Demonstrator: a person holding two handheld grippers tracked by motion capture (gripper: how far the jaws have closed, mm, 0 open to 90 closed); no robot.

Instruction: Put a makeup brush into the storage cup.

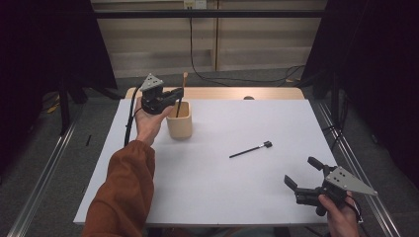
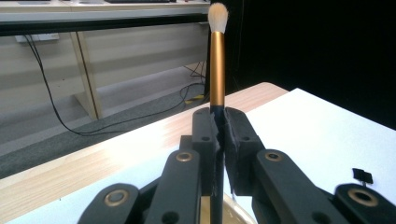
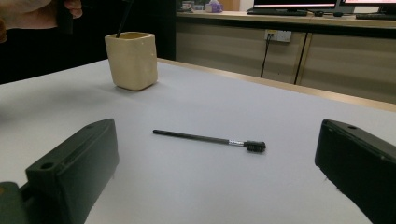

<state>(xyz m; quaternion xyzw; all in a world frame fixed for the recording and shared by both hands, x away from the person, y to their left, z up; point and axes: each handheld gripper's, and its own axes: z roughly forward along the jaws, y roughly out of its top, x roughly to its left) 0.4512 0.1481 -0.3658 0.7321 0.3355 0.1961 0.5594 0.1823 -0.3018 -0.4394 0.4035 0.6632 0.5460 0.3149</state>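
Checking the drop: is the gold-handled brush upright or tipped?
Upright: the brush stands vertical in the shut left tool, its dark lower end dipping into the cup.

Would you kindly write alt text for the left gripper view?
The left claw, shut on a brush, holds it upright with its pale bristles on top. Below it shows the rim of a cup on the white table.

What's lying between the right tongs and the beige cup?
One small black brush lies on the white table between the right tongs and the cup, clearest in the right gripper view.
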